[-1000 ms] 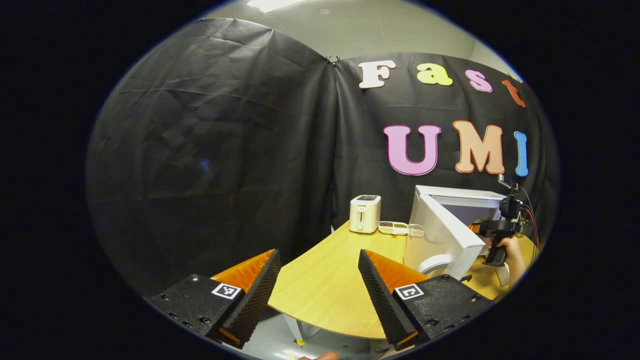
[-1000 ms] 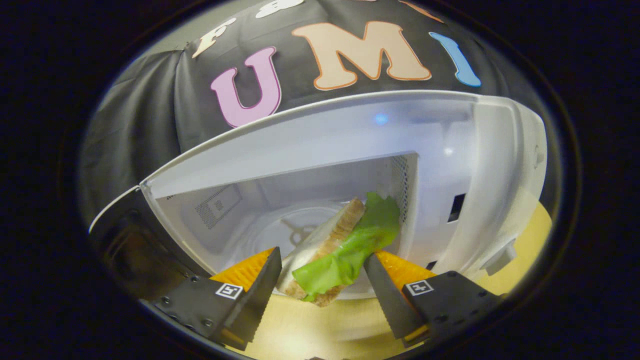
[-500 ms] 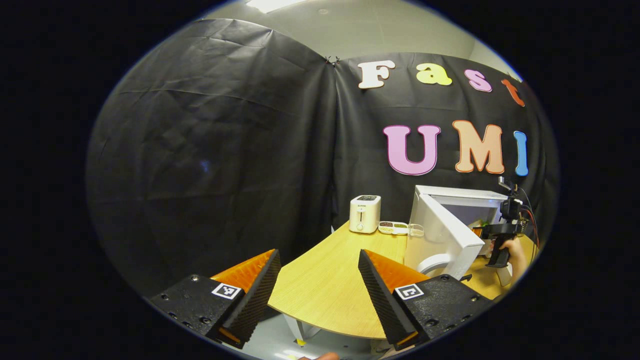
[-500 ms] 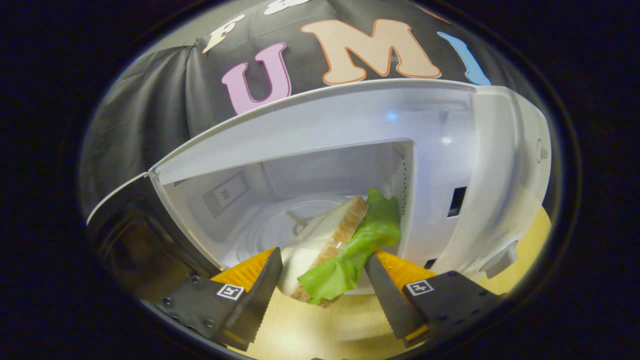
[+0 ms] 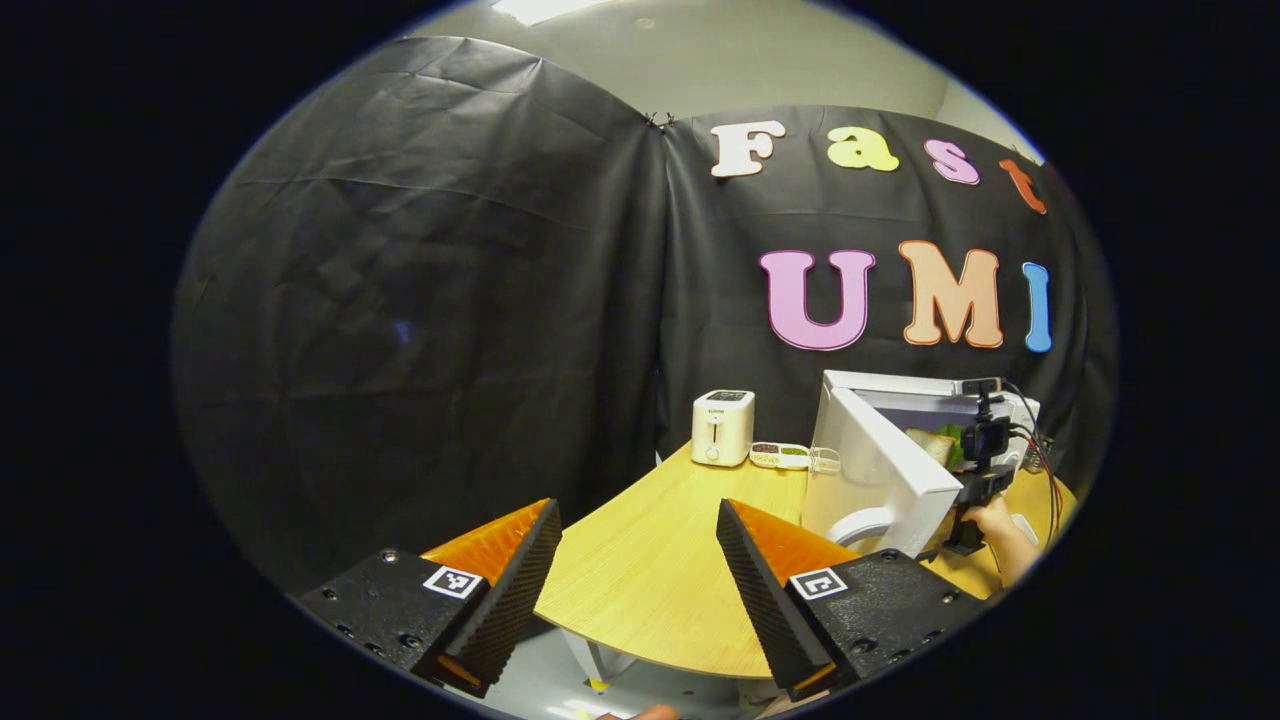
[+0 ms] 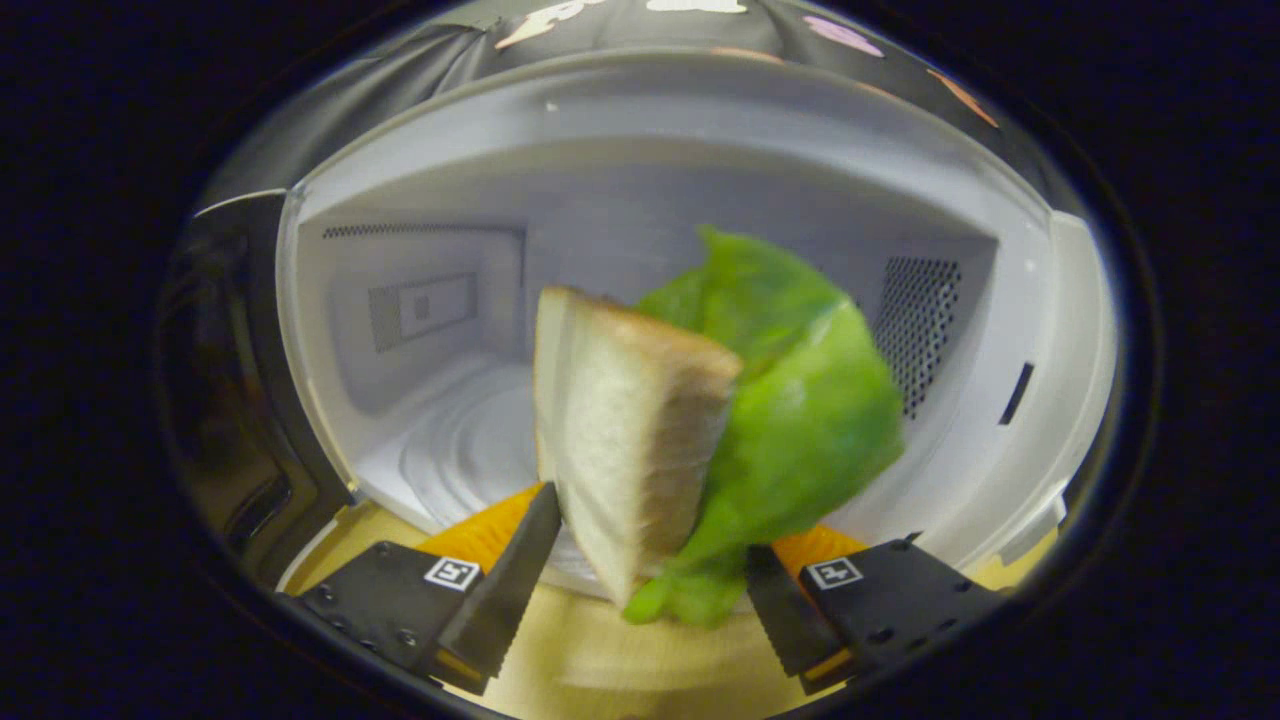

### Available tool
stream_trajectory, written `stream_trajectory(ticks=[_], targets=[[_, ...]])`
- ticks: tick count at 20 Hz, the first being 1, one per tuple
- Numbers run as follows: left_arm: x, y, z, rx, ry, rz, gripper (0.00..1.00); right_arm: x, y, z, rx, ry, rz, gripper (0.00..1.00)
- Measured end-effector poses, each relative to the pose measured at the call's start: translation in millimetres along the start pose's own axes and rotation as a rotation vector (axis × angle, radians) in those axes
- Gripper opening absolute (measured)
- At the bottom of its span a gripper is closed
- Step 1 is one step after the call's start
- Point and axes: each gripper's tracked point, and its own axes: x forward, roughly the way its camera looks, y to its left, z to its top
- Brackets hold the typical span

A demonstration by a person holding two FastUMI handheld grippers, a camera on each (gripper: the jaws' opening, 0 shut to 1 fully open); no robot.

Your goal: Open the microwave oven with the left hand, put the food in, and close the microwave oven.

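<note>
White moulded plastic: the boxy white microwave oven (image 6: 700, 130) stands with its door (image 5: 880, 470) swung wide, cavity facing the right gripper (image 6: 650, 590). In the right gripper view, that gripper's two black-and-orange wedge fingers (image 6: 500, 580) sit at the mouth of the cavity with a sandwich (image 6: 700, 440) between them, a wedge of white bread with a brown crust and a big leaf of bright green lettuce folded against its right side. The lettuce end hangs down over the right finger (slightly motion-blurred); the bread's lower edge is just beside the left finger, but whether both fingers actually press on the sandwich I cannot tell. The sandwich is raised above the ribbed round glass turntable (image 6: 470, 450), in front of the perforated side wall. In the left gripper view, the left gripper (image 5: 635, 590) hovers well apart from the microwave over the near edge of the pale wooden curved table (image 5: 650, 560), fingers spread wide with nothing between them. Farther off, the right gripper (image 5: 975, 450), held by a hand (image 5: 990, 520), points into the open microwave, sandwich (image 5: 940, 443) visible at the opening. A small white toaster (image 5: 723, 428) and a shallow white divided tray (image 5: 785, 456) stand at the table's back, left of the door.
</note>
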Motion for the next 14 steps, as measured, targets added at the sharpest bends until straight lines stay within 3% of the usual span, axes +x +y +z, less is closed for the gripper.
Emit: stream_trajectory(ticks=[1, 4, 9, 14], targets=[[1, 2, -2, 0.000, 0.005, 0.003, 0.96, 0, 1, -2, -0.006, 0.008, 0.002, 0.96], [4, 0, -6, -0.013, 0.016, -0.002, 0.92, -2, -4, 0, 0.031, 0.017, -0.013, 0.98], [7, -3, -12, -0.017, 0.029, -0.013, 0.96, -11, -1, 5, 0.036, 0.012, 0.019, 0.98], [6, -5, -11, -0.021, 0.025, -0.017, 0.96, -35, -7, 38, 0.026, -0.085, 0.016, 1.00]])
